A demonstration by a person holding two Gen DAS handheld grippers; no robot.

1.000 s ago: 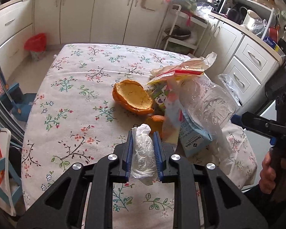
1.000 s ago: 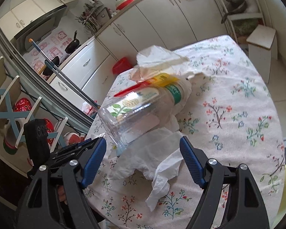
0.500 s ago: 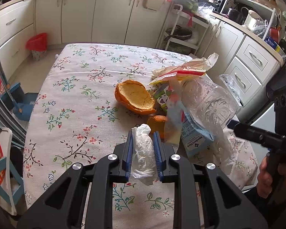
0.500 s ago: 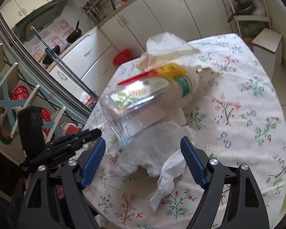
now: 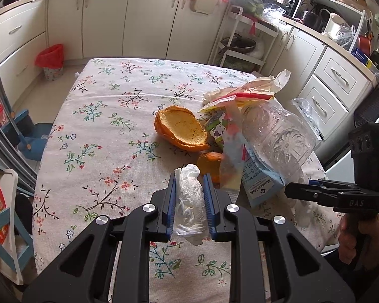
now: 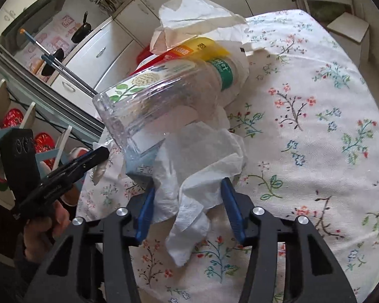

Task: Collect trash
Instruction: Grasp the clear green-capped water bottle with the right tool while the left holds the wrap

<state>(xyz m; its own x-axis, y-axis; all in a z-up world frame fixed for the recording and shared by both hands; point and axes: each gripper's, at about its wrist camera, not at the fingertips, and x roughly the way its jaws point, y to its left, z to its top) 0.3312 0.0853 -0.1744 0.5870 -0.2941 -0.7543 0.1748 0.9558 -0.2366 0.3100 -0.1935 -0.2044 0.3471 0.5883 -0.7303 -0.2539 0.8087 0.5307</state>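
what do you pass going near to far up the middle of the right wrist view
right gripper, jaws closing around the white tissue → clear bottle → yellow wrapper → crumpled paper → cabinets

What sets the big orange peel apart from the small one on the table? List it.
The large orange peel is a wide open shell showing its pale, cracked inside; the small orange peel is a compact piece showing mostly orange rind. The large one lies in the open on the floral tablecloth; the small one is partly hidden behind a clear wrapper. Both are orange fruit scraps lying close together.
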